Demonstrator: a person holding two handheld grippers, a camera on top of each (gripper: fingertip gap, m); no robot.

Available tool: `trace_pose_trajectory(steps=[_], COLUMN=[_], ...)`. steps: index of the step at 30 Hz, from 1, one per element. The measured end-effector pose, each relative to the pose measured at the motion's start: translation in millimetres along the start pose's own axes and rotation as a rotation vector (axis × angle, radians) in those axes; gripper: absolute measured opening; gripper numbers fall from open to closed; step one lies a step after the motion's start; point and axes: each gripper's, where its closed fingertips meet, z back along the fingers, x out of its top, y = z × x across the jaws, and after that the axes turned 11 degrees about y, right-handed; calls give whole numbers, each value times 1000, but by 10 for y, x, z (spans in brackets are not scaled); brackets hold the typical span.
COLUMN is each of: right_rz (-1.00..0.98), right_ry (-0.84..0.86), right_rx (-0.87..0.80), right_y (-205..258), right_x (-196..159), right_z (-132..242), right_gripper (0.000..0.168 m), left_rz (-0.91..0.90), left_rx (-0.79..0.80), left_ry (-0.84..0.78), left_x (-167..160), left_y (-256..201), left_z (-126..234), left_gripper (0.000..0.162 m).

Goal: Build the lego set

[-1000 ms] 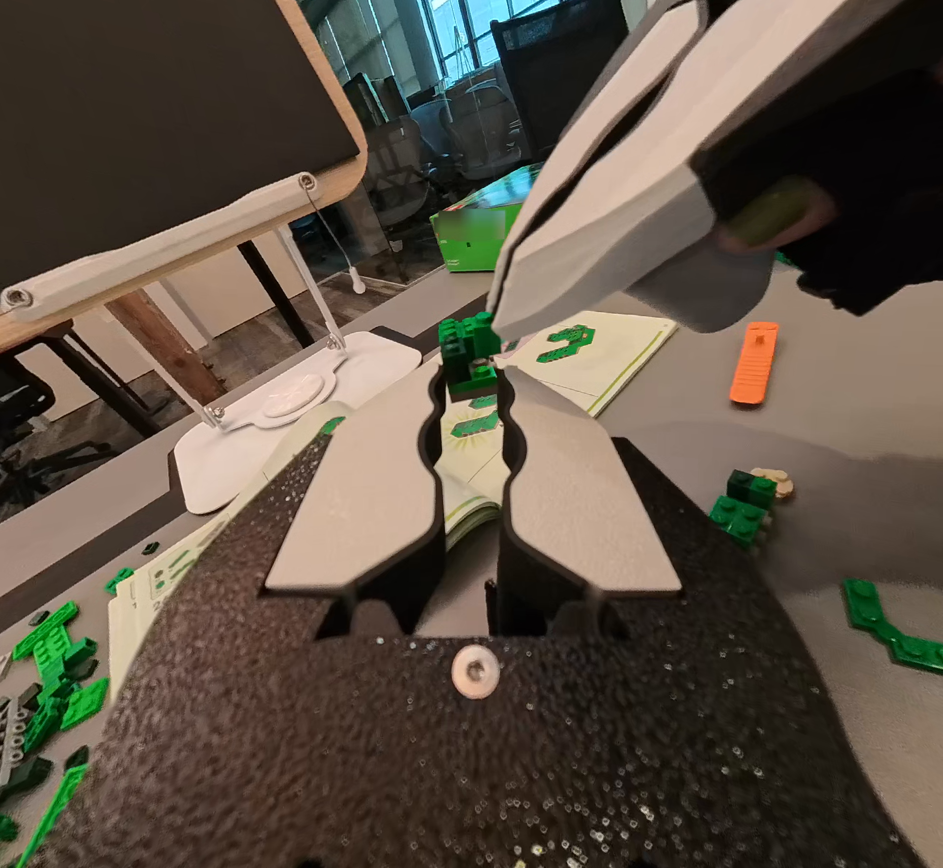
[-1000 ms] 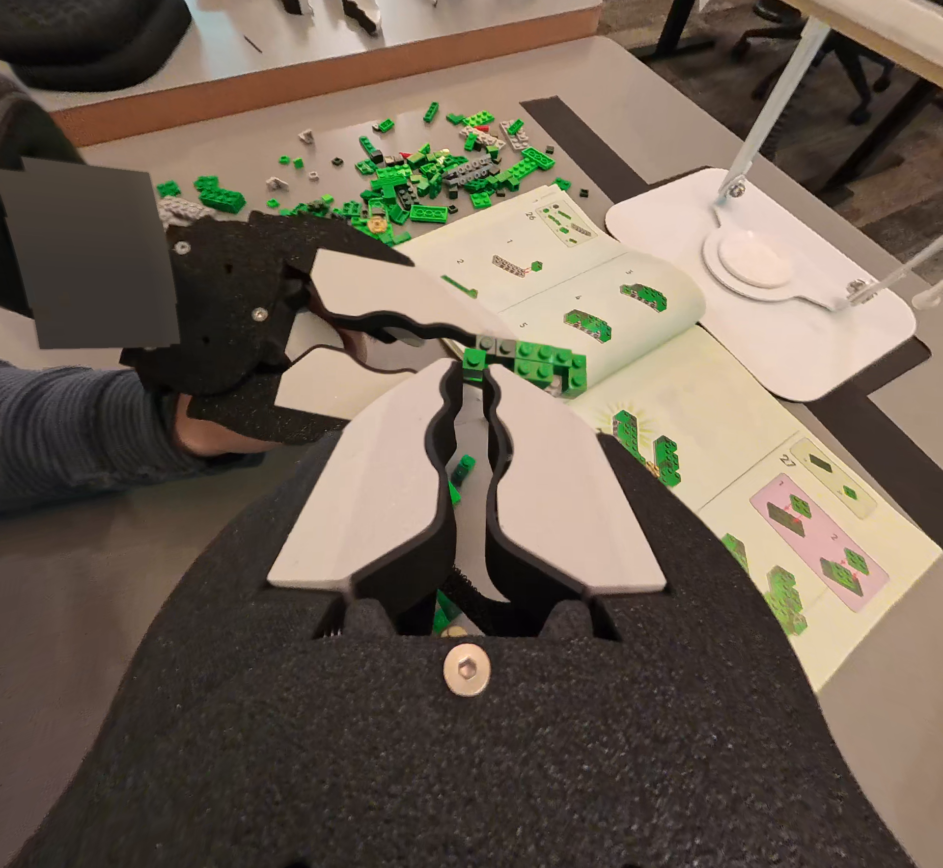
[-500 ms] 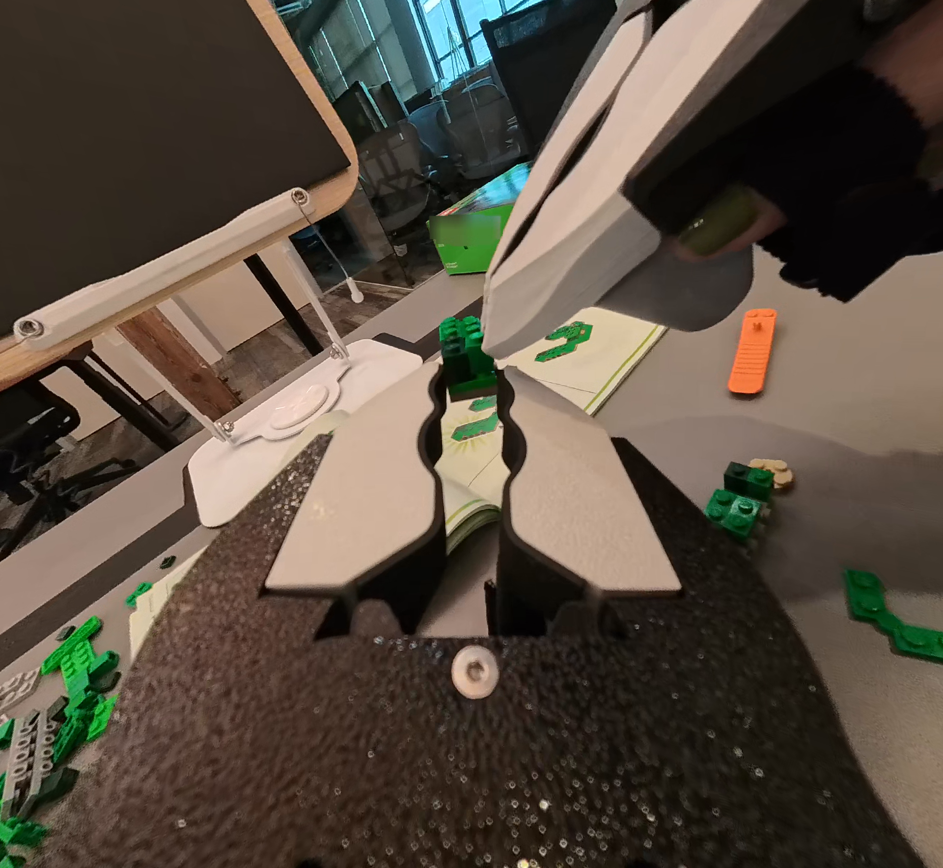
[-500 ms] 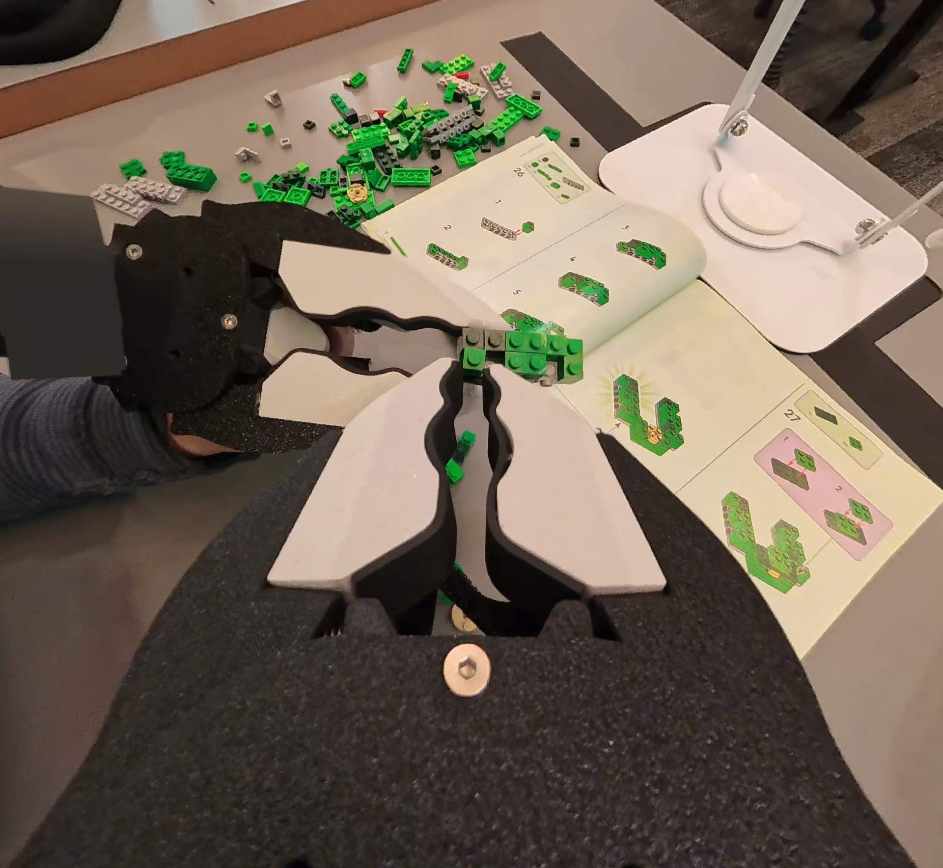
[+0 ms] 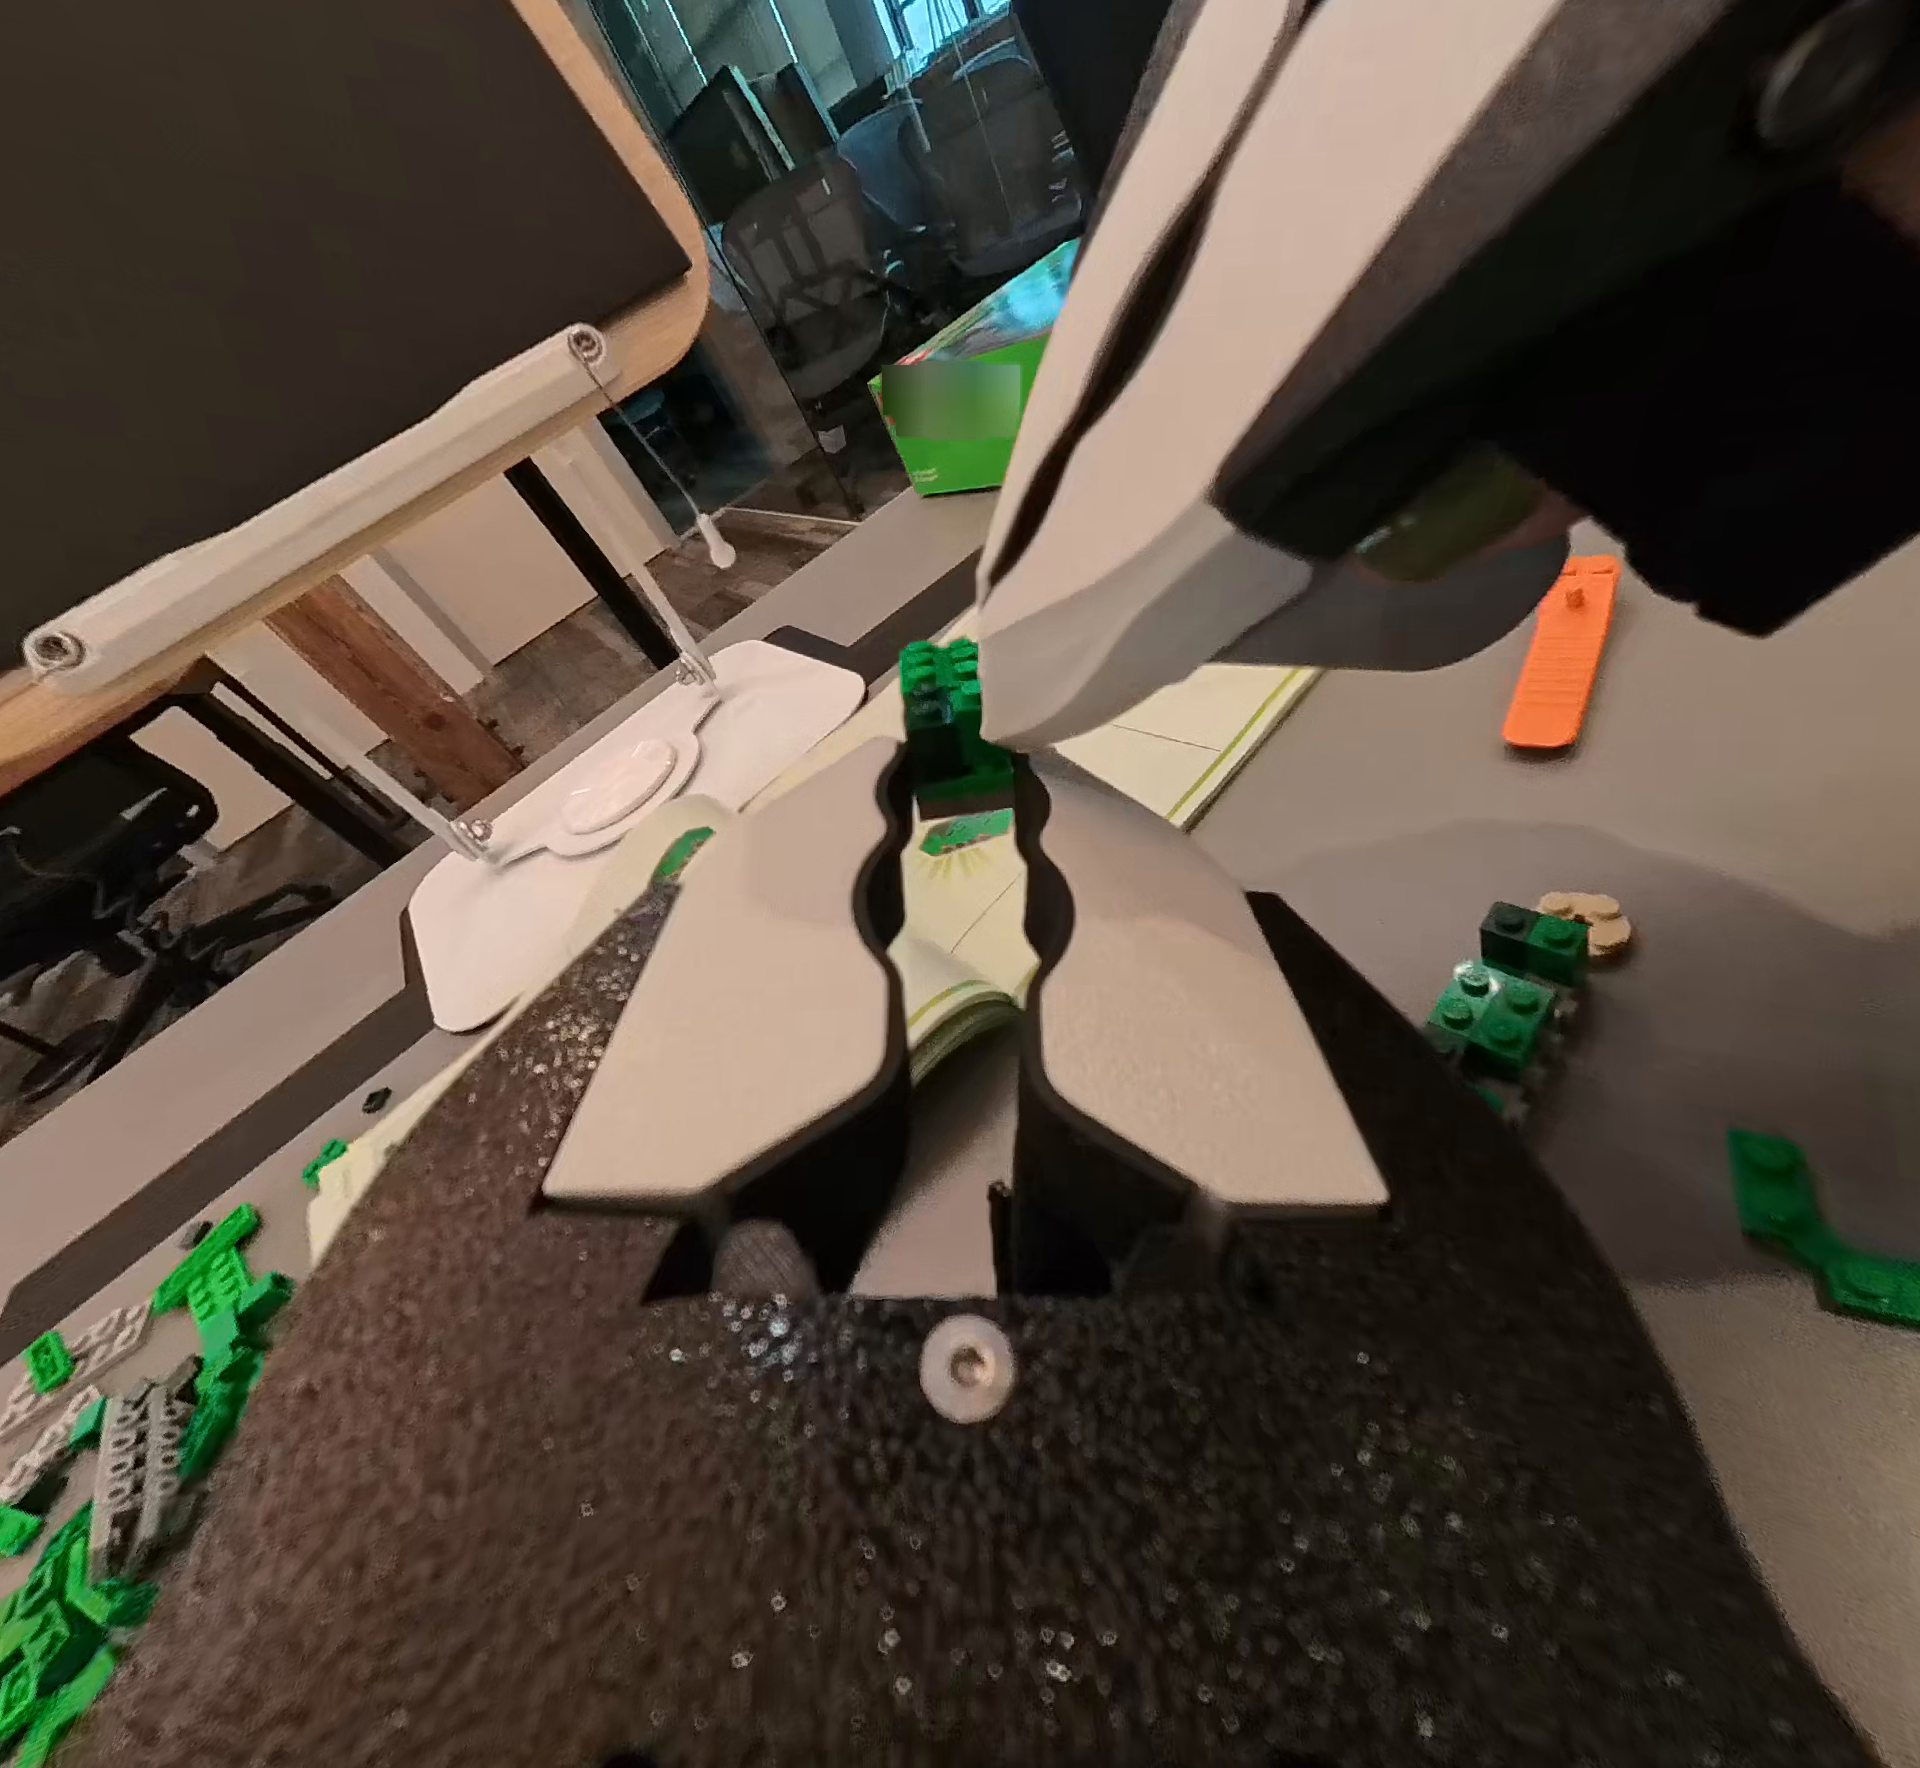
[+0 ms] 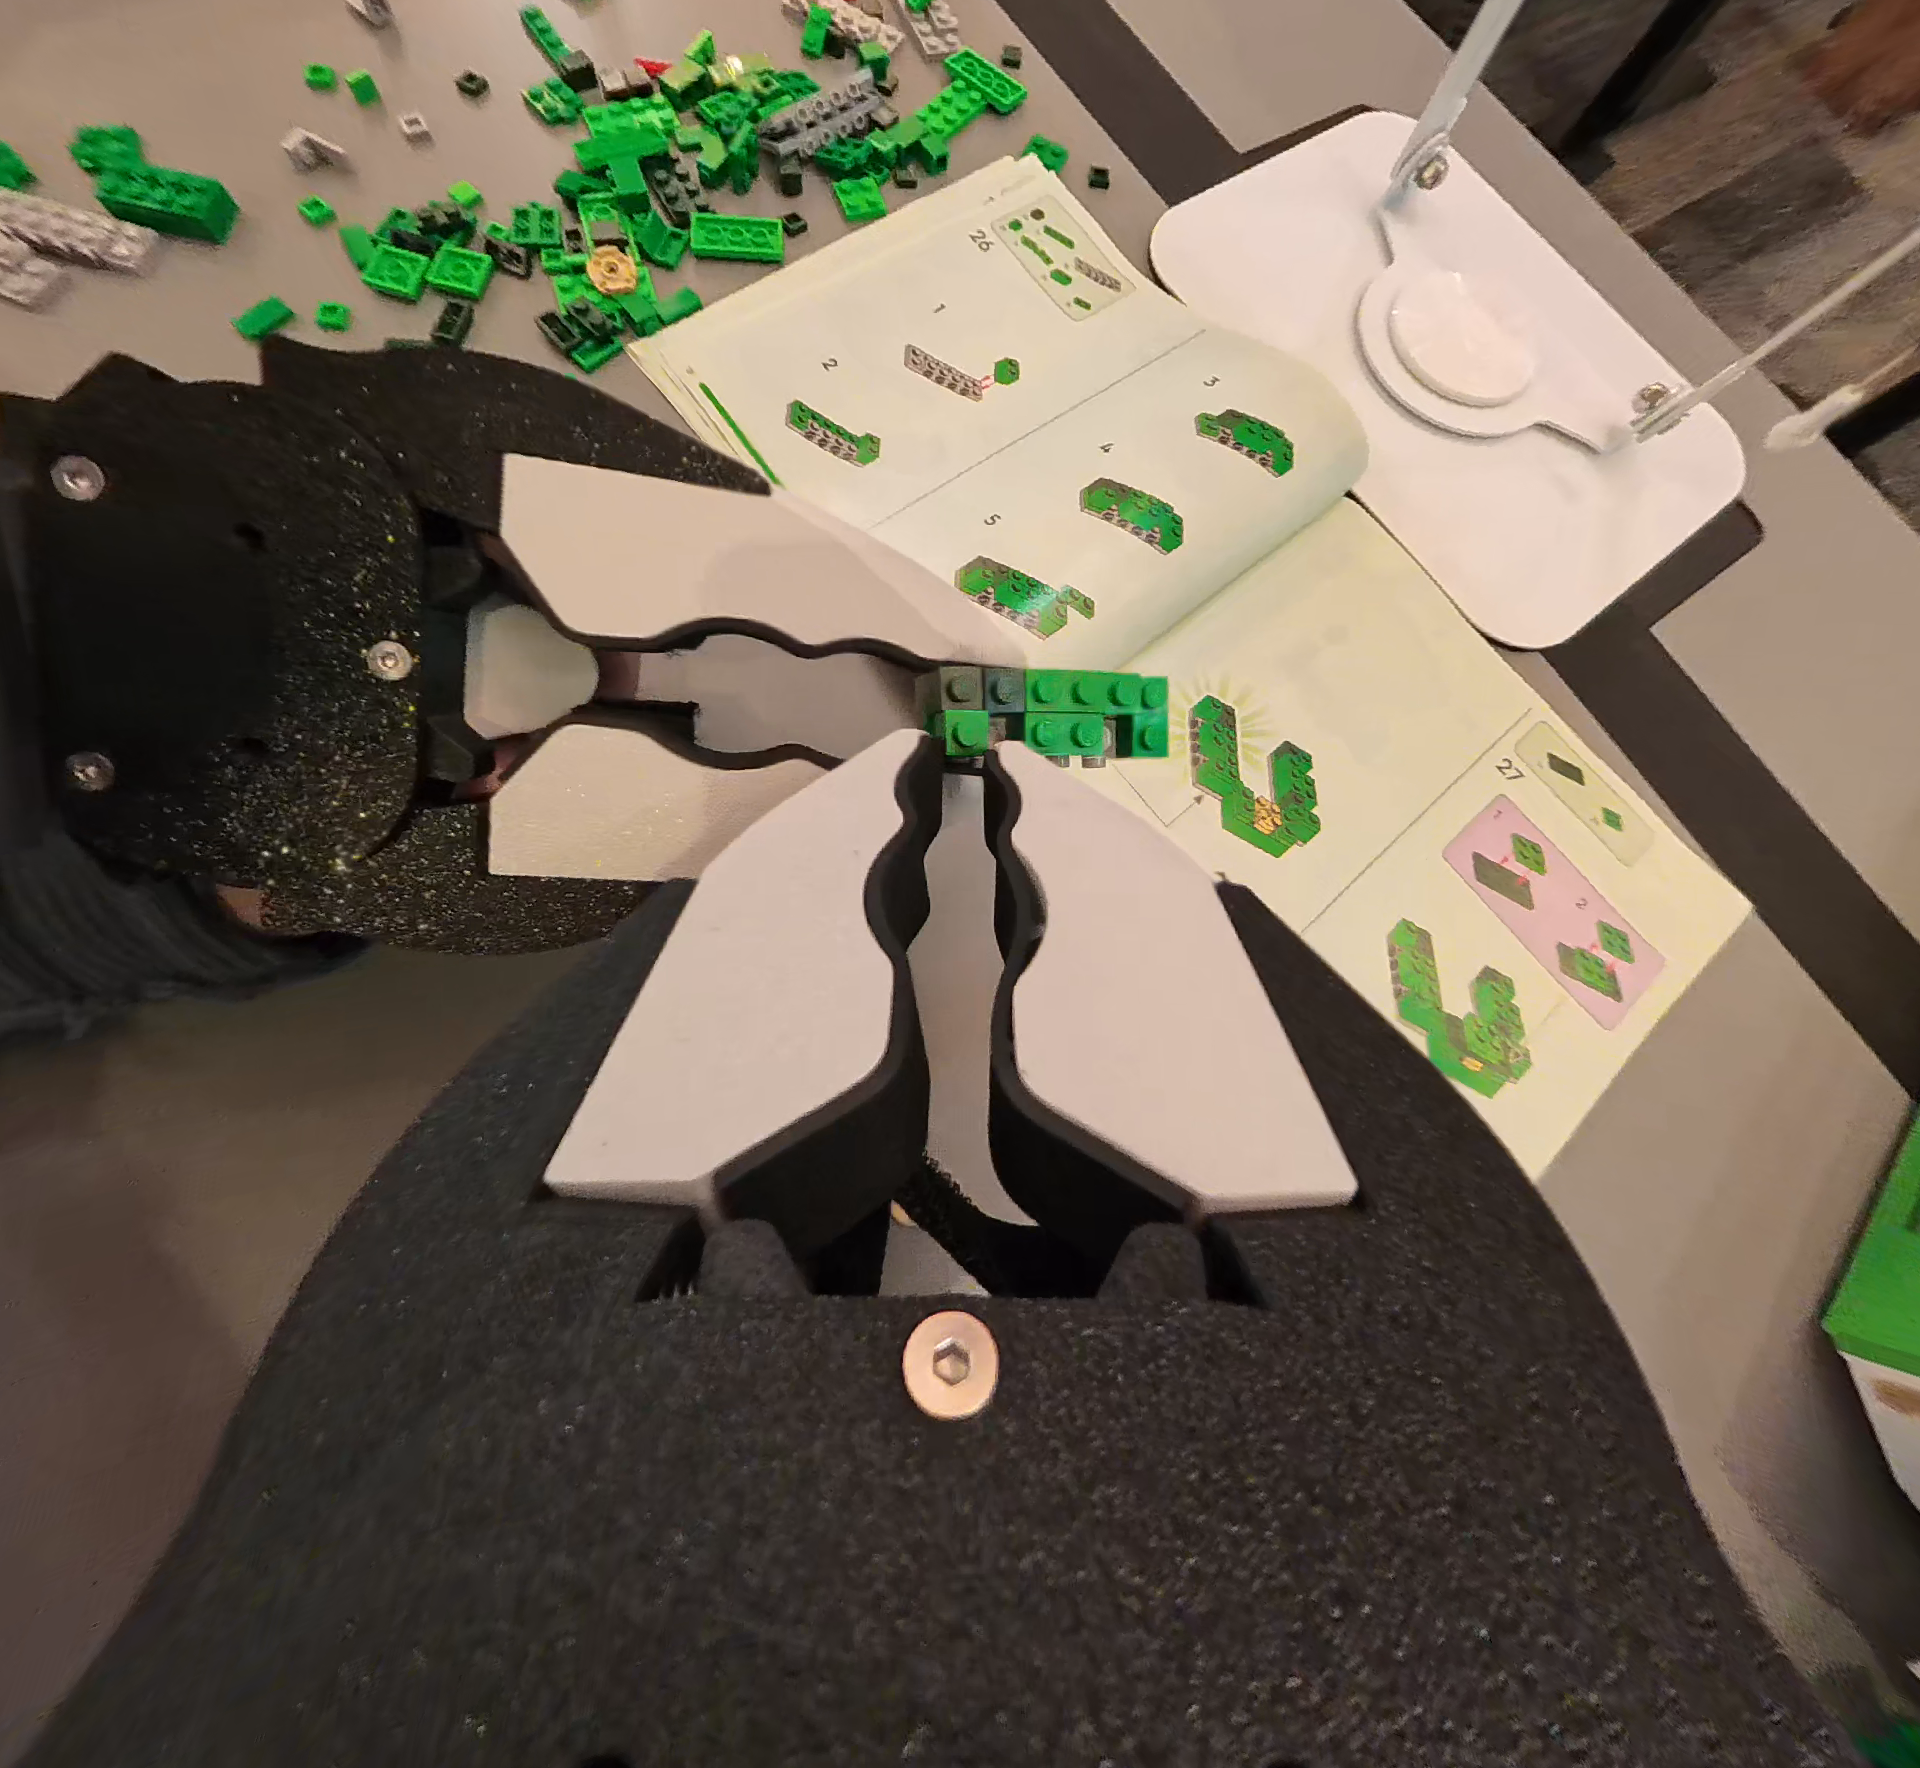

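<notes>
A small assembly of green and dark grey bricks point(image 6: 1081, 710) is held in the air over the open instruction booklet point(image 6: 1039, 430). My right gripper point(image 6: 961, 752) is shut on its near left end. My left gripper point(image 6: 935, 690) comes in from the left and is shut on the same end. In the left wrist view the assembly point(image 5: 940, 710) stands upright between my left gripper's tips point(image 5: 956, 768). The right gripper point(image 5: 992, 731) comes down from the upper right and touches its side. How many bricks each jaw covers is hidden.
A pile of loose green and grey bricks point(image 6: 675, 149) lies beyond the booklet. A white stand base point(image 6: 1455, 368) sits to its right. An orange brick separator point(image 5: 1548, 653), a small green sub-assembly point(image 5: 1507, 1001), a green angled plate point(image 5: 1808, 1230) and a green box point(image 5: 956, 430) lie on the grey table. My two grippers' fingertips are within a few centimetres of each other.
Both grippers have moved together with the assembly, to the right over the booklet's middle fold. Both grips have stayed shut.
</notes>
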Motion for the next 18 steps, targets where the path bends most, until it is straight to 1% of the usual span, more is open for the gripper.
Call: trace_pose_trajectory(steps=[5, 18], right_rz=[12, -35], right_ry=[20, 10], right_rx=[-31, 8], right_y=[-11, -45], right_x=[-20, -29], right_z=[-30, -4], right_gripper=[7, 8], left_rz=[9, -3], left_rx=[-13, -24], left_ry=[21, -3], left_x=[-33, 0], left_y=[-13, -35], left_z=[-24, -20], left_gripper=[18, 18])
